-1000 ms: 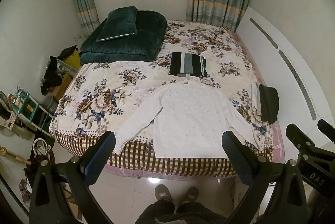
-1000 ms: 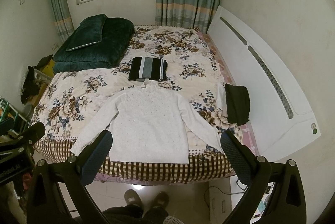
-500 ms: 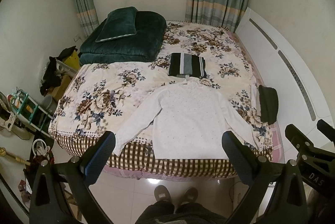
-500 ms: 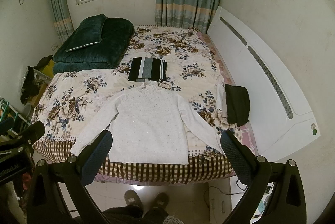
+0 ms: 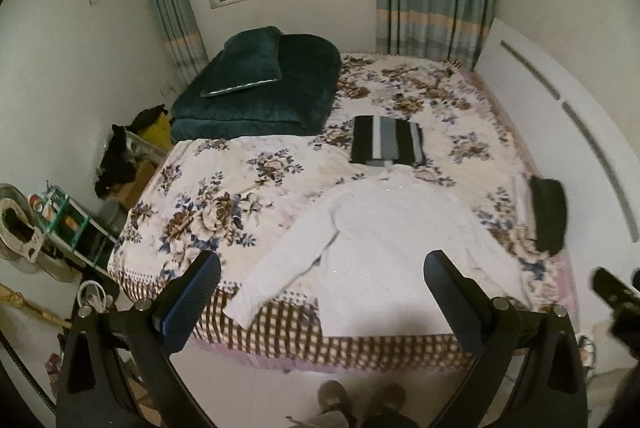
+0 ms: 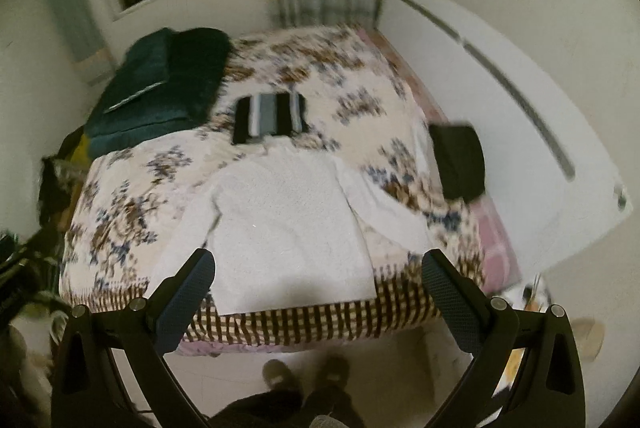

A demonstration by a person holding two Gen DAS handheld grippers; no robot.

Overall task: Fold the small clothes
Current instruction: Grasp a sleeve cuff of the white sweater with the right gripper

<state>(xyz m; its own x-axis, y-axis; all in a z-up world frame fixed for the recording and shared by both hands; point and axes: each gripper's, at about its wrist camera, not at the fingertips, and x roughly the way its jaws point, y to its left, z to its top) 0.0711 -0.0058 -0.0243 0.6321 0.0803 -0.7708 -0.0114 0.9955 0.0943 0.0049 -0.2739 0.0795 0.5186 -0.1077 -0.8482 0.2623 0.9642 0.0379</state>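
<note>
A white long-sleeved sweater lies flat, sleeves spread, at the near edge of the floral bed. It also shows in the right wrist view. A folded black-and-grey striped garment lies beyond its collar, also seen in the right wrist view. A folded black garment sits at the bed's right edge. My left gripper is open and empty, above the sweater's hem. My right gripper is open and empty, also over the hem.
A dark green folded quilt with a pillow fills the far left of the bed. A white headboard runs along the right. Clutter and a rack stand on the floor at left. The person's slippers are on the tiles.
Both grippers have moved forward and closer to the bed; the sweater looks larger. The right wrist view has swung and is blurred. Both stay open.
</note>
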